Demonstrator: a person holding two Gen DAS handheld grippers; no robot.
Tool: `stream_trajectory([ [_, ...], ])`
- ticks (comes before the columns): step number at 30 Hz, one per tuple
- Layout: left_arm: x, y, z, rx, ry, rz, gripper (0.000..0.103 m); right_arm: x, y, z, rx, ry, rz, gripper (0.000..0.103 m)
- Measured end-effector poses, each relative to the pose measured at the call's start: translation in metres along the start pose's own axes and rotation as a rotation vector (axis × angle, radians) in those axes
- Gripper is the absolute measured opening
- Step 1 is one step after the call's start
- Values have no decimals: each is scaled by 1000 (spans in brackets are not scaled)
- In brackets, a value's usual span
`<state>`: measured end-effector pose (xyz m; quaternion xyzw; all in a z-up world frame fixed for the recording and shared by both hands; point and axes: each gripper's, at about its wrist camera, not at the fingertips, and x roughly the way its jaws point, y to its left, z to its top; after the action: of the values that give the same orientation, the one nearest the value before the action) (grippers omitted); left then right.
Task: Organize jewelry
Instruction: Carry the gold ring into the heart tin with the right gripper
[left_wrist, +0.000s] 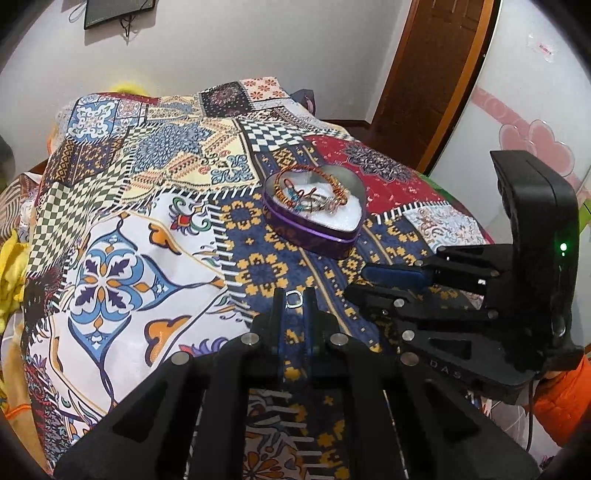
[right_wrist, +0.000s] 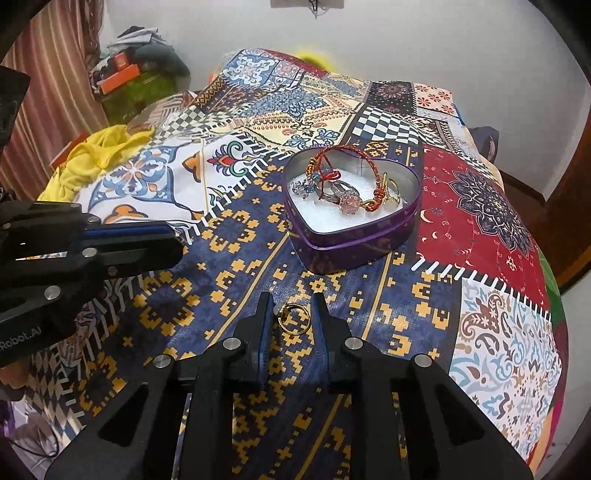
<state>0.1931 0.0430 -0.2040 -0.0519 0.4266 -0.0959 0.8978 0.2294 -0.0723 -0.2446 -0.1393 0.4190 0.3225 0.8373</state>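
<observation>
jewelry half sorted: left gripper (left_wrist: 294, 295) pinches a silver ring (left_wrist: 294, 298), right gripper (right_wrist: 291, 314) stands narrowly parted around a gold ring (right_wrist: 293, 318) on the cloth (right_wrist: 236, 266), the heart tin (right_wrist: 351, 243) next.

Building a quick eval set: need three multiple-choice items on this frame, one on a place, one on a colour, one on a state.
1. Where is the gold ring?
A. In the tin
B. On the cloth between the right gripper's fingers
C. On the yellow fabric

2. What colour is the outside of the heart-shaped tin?
A. Purple
B. Green
C. White

3. The left gripper is:
A. Wide open, empty
B. Out of view
C. Shut on a small silver ring

Answers:
1 B, the ring lies between the tips on the patterned cloth.
2 A, its wall is purple.
3 C, the ring is pinched at its tips.
</observation>
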Motion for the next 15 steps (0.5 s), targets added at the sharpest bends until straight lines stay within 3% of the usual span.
stream_trajectory([
  [15, -10, -9, 38, 4, -84, -28, 7, -51, -31, 27, 100, -177, -16, 19],
])
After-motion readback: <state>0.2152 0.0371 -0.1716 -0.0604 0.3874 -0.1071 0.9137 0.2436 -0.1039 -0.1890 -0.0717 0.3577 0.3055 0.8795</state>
